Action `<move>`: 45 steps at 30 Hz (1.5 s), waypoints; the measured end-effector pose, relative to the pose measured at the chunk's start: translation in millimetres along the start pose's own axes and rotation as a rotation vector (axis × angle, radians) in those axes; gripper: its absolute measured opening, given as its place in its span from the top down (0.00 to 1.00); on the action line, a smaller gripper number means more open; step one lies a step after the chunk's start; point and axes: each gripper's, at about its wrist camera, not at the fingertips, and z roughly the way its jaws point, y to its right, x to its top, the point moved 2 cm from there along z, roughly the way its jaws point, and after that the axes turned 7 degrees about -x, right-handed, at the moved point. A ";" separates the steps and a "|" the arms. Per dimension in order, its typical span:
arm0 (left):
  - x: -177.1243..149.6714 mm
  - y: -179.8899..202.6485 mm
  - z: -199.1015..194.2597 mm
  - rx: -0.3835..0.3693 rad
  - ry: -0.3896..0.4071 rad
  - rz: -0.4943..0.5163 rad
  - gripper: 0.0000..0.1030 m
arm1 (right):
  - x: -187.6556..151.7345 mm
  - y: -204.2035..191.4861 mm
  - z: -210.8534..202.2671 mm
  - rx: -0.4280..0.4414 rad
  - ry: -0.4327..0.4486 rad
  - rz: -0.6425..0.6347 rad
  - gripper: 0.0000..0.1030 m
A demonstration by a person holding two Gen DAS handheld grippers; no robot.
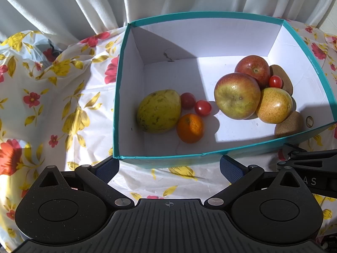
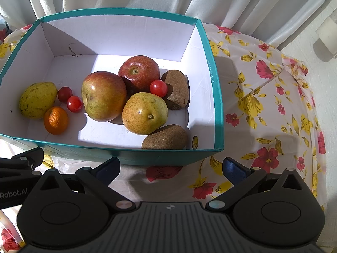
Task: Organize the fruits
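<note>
Both grippers hover off the box's near wall, left gripper (image 1: 168, 166) and right gripper (image 2: 171, 167), jaws spread wide, nothing held. All fruit sits inside the teal box (image 2: 217, 97) on the floral surface (image 2: 263, 109). Mango (image 2: 38, 100), orange (image 2: 56, 120) and two cherry tomatoes (image 2: 74, 103) lie toward the left wall; apples (image 2: 104, 96), pear (image 2: 145, 112) and kiwis (image 2: 165, 137) cluster toward the right. Judgement: apples are firm, fairly heavy, glossy; grip across the widest part. Tomatoes are fragile; squeeze lightly.

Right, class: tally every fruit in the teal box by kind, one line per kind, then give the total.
Apples: 2
Pear: 1
Kiwis: 2
Cherry tomatoes: 3
Mandarin: 1
Yellow-green mango-like fruit: 1
Total: 10, all inside the teal box.
</note>
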 end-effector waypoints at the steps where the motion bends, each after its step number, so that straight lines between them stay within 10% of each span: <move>1: 0.0 -0.2 0.2 0.000 0.000 0.001 0.00 | 0.1 0.0 -0.1 0.000 0.000 0.000 0.00; 45: -0.6 -2.0 2.7 0.002 -0.006 0.008 0.00 | 0.1 0.1 0.9 0.000 0.001 -0.005 0.00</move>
